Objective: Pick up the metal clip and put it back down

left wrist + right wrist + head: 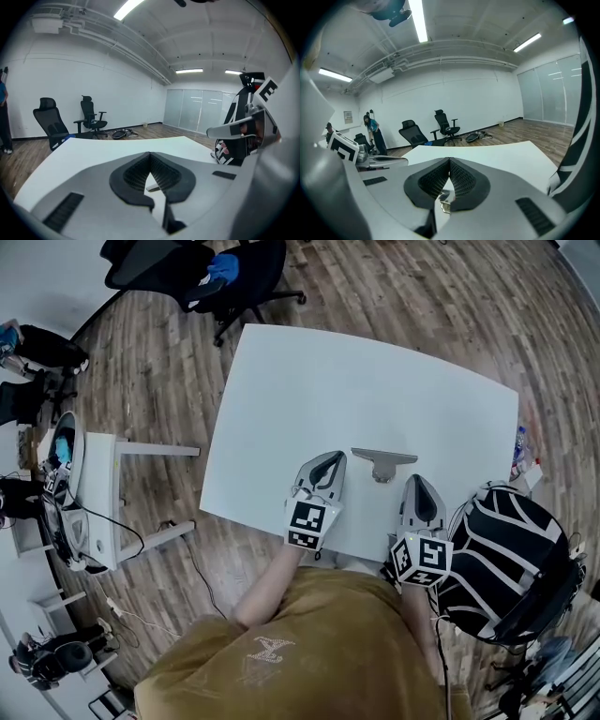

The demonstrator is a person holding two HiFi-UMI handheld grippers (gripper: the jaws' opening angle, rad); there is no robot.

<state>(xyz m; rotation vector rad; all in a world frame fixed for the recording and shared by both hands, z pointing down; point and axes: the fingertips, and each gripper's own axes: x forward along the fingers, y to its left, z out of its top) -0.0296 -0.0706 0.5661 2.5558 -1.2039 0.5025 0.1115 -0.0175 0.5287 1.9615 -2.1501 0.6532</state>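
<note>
Centrally, metal clip (382, 463) on white table (375, 381), between left gripper (331, 459) and right gripper (417, 480), both jaws closed, empty.

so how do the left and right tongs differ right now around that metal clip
The left tongs sit left of the metal clip; the right tongs sit right of it. The left tongs' tip reaches further onto the table than the right tongs' tip, which sits nearer its near edge. Both are shut and empty, and the clip lies on the table between them.
</note>
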